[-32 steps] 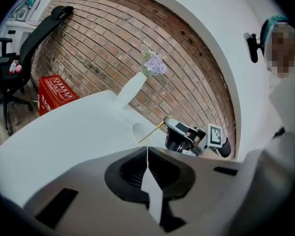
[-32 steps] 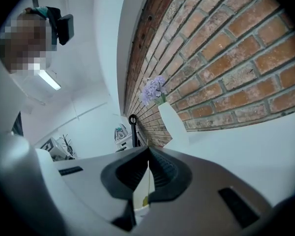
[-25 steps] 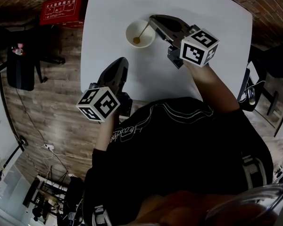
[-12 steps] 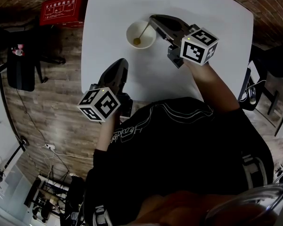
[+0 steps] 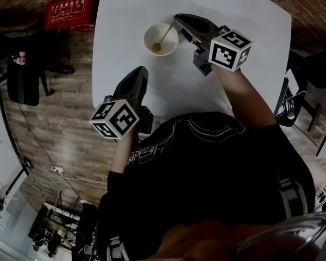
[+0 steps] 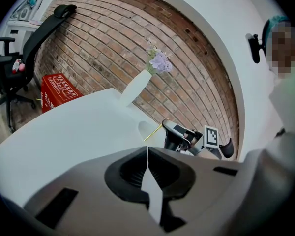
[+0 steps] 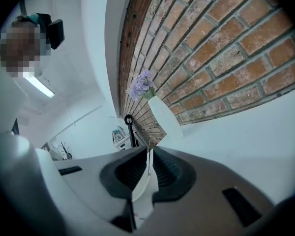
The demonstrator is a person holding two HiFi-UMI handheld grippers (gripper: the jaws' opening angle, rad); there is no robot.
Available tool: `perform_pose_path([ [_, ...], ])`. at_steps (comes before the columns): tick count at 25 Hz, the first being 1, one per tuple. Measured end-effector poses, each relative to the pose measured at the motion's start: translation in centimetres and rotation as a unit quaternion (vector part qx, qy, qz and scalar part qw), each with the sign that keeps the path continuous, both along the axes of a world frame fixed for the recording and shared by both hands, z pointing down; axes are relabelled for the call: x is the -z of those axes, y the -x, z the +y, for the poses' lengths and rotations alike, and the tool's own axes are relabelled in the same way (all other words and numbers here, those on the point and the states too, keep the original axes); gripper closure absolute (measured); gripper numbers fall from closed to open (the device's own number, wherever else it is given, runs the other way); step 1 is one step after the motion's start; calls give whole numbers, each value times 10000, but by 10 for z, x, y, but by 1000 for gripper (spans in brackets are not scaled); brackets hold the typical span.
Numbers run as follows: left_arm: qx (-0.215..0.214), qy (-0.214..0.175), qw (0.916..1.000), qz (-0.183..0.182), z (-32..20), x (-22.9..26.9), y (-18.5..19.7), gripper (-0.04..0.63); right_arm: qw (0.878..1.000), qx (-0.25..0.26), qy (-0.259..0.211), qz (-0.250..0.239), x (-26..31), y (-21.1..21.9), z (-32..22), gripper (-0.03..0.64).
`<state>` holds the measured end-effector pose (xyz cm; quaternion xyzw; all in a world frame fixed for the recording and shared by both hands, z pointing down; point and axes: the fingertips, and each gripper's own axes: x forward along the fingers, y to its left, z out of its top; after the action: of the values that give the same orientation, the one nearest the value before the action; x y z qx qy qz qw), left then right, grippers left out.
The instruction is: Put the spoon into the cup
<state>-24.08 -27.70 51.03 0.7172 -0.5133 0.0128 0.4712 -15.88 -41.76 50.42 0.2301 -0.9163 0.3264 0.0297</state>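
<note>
White bench (image 5: 250,15) carries the cup (image 5: 150,32) with the spoon (image 5: 162,39) already inside, right tongs (image 5: 177,19) pinching its handle, so letting go seems next; left tongs (image 5: 140,72) sit clenched, empty.

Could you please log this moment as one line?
thin gold spoon: bowl in white cup | right tool: shut on handle | left tool: shut, empty

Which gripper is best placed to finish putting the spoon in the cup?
Right. The right gripper is beside the cup, jaws closed on the spoon, whose bowl is already inside. The left gripper sits shut and empty near the table edge, farther away.
</note>
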Motion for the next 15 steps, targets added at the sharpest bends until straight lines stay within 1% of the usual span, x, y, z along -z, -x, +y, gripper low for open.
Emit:
perform_pose_path([
  [3,-19,-2,10000,-17,2,1,0,588,9999,-122,-5,-26,1,-4,-3,601],
  [5,-29,-38,10000,-35,2,5,0,588,9998,-189,2,-47,4,-7,-5,555],
  [6,-51,-72,10000,-45,3,7,-1,588,9997,-227,18,-65,5,-9,-7,546],
  [9,-169,-199,9996,-70,5,15,-4,588,9991,-390,104,-158,10,-19,-9,534],
  [12,-255,-347,9990,-104,8,25,-5,588,9984,-529,-3,-195,23,-30,-7,523],
  [15,-385,-557,9973,-276,13,35,-9,588,9962,-564,-267,-614,54,-39,5,529],
])
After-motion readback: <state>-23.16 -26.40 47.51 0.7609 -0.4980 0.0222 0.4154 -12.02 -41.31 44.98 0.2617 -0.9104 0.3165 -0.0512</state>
